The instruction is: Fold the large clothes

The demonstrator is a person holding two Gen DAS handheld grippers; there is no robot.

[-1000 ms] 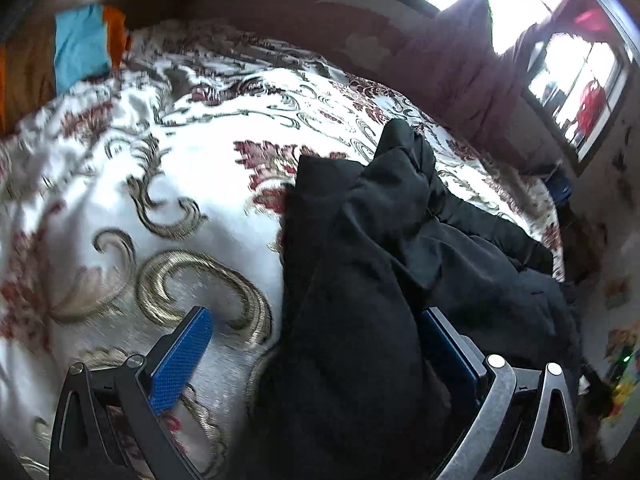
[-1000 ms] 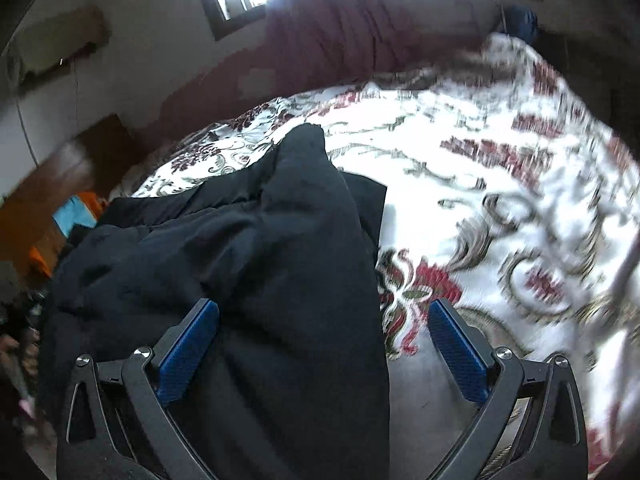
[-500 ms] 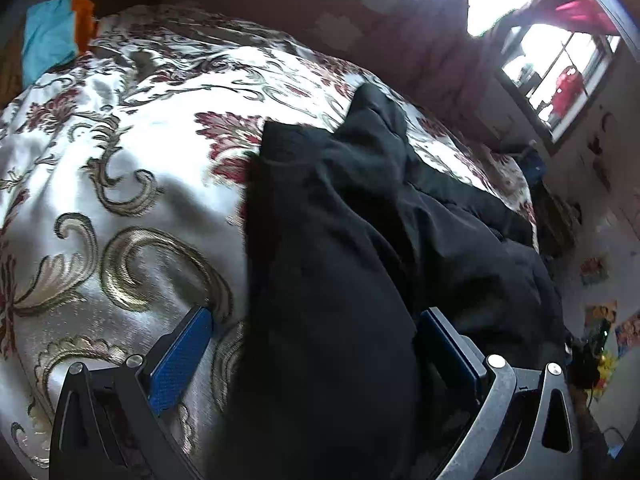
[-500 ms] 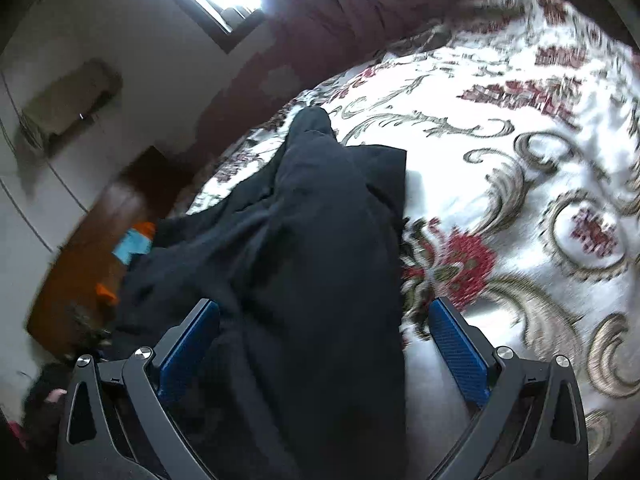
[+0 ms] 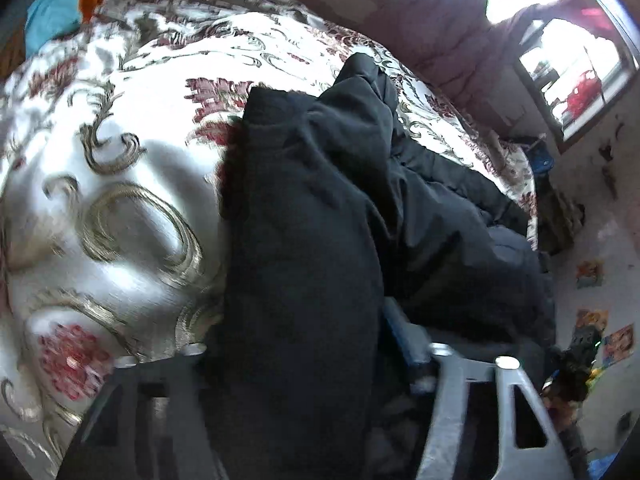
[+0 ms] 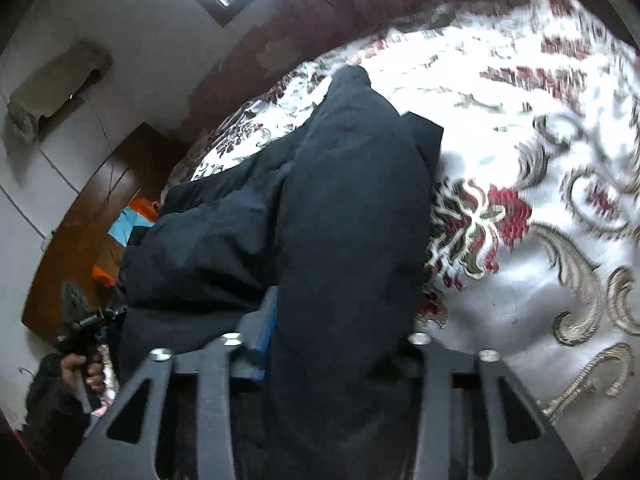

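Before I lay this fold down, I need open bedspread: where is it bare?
Bare bedspread lies on the outer side of the black garment, from its edge out toward the headboard wall; in the right view, the same patch. The other side is crowded with bunched fabric. Both grippers, left and right, grip cloth.

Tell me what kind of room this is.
Most likely a bedroom: the black garment lies on a floral bedspread, with a window and a wooden cabinet by the walls.

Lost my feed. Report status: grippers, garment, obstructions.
Left gripper shut on black garment. Right gripper shut on same garment, bunched on floral bedspread. Nothing in the way on the bed.
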